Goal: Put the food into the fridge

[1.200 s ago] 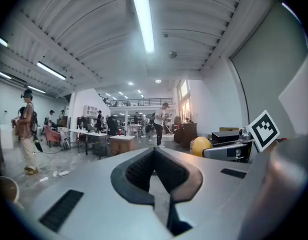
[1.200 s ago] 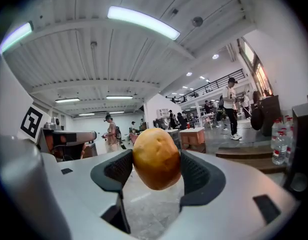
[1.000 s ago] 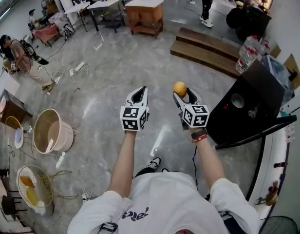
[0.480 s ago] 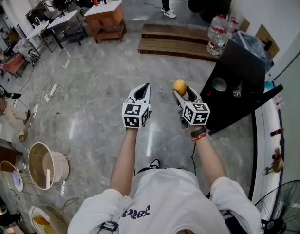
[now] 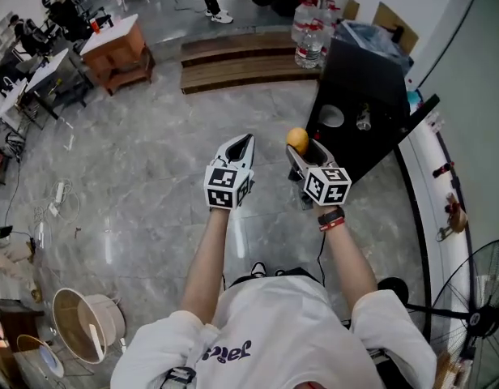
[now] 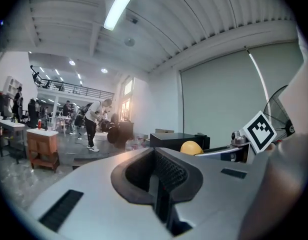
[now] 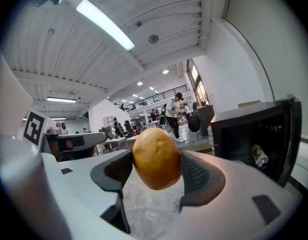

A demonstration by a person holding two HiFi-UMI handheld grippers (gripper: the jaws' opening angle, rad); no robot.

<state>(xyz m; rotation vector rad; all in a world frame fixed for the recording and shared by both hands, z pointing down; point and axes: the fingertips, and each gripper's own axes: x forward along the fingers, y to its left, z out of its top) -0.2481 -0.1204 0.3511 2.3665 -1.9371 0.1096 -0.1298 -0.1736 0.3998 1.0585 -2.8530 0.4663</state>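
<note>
Food first: we count one piece, a yellow-brown potato-shaped lump (image 7: 155,158), and it sits right between the jaws of the right gripper (image 7: 156,173), pinched across its narrow middle by both ribbed pads, with its long axis standing upright out of the jaw mouth. From those jaws the black fridge (image 7: 254,134) lies ahead and off to the right, near but apart. Its door is swung open and its dark inside is turned toward us, with one bottle (image 7: 258,154) showing in it. We judge the coming move hinges on that offset: the jaws must swing right and forward to carry the lump through the opening. Beside the loaded jaws, to their left, the left gripper (image 6: 161,176) has its jaws pressed together on nothing and sits farther from the fridge, so the right hand is the nearer one. We count two grippers, one fridge.
</note>
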